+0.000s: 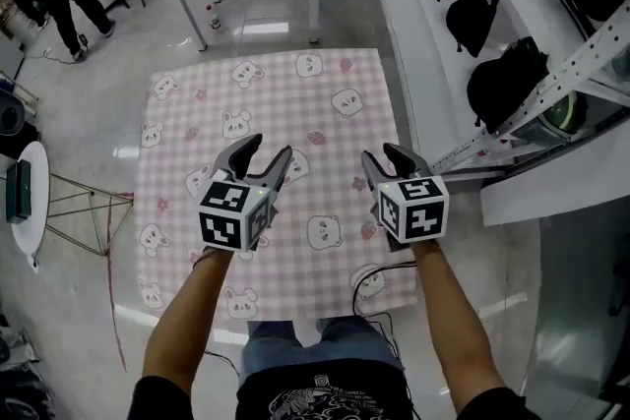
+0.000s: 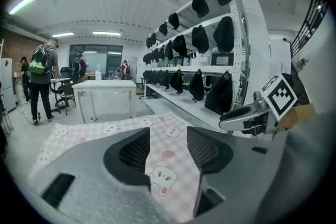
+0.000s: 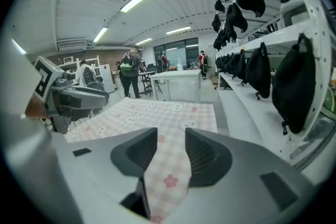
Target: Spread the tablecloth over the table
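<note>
Tablecloth [image 1: 295, 103] lies spread under L tool [image 1: 269, 150] & R tool [image 1: 379, 154], both part-open, empty.

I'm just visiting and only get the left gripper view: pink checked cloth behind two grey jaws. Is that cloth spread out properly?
Observer: Yes. The head view shows the tablecloth lying flat and smooth, with no bunching.
Visitor: Is the other gripper holding it?
Observer: No. In the right gripper view the right gripper has its jaws apart, and the cloth lies below the gap, unpinched.
Visitor: Where are both grippers?
Observer: In the head view the left gripper and the right one hover side by side above the cloth's near half, at the end of the person's forearms.
</note>
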Motion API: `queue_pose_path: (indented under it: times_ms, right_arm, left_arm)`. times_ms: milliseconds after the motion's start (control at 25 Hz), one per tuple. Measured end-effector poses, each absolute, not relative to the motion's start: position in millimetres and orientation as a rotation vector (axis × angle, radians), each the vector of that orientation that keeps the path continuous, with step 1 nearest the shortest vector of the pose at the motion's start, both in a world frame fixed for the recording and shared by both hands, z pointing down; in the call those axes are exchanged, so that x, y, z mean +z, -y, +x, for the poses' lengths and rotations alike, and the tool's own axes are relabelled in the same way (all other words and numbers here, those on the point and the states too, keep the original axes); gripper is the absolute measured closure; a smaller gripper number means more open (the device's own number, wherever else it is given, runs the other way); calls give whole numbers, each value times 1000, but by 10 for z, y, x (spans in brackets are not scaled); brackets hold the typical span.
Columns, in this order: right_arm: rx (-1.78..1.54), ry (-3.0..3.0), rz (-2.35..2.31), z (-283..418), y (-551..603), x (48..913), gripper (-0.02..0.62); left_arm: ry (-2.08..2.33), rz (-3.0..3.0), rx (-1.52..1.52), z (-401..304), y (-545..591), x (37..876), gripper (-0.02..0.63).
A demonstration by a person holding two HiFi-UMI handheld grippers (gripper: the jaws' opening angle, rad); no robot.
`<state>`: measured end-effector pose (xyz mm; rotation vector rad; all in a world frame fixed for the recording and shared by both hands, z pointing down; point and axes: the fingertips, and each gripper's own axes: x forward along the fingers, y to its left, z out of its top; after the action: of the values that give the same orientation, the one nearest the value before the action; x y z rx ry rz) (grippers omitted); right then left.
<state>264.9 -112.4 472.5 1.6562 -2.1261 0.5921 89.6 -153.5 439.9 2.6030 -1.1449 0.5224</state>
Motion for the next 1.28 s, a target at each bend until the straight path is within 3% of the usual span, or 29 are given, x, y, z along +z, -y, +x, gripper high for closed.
queue_pose_path:
  times_ms: [280,720,1080,1280]
  right_arm:
    - [718,2059,1677,3224,1036,5074,424]
    - [1061,1954,1573,3395,962,6026,426]
    - [1204,1989,1576,3414,927,6115,573]
    - [1169,1993,1598,3381,919,6079,588]
  left_arm:
    - [1079,2575,476,1628,1366,4491,378]
    - [1035,2512,503,1822,1303,4829,378]
    - [1042,2476,512,1849,1298,4979,379]
    - [1041,2474,520,1817,1300,4999,378]
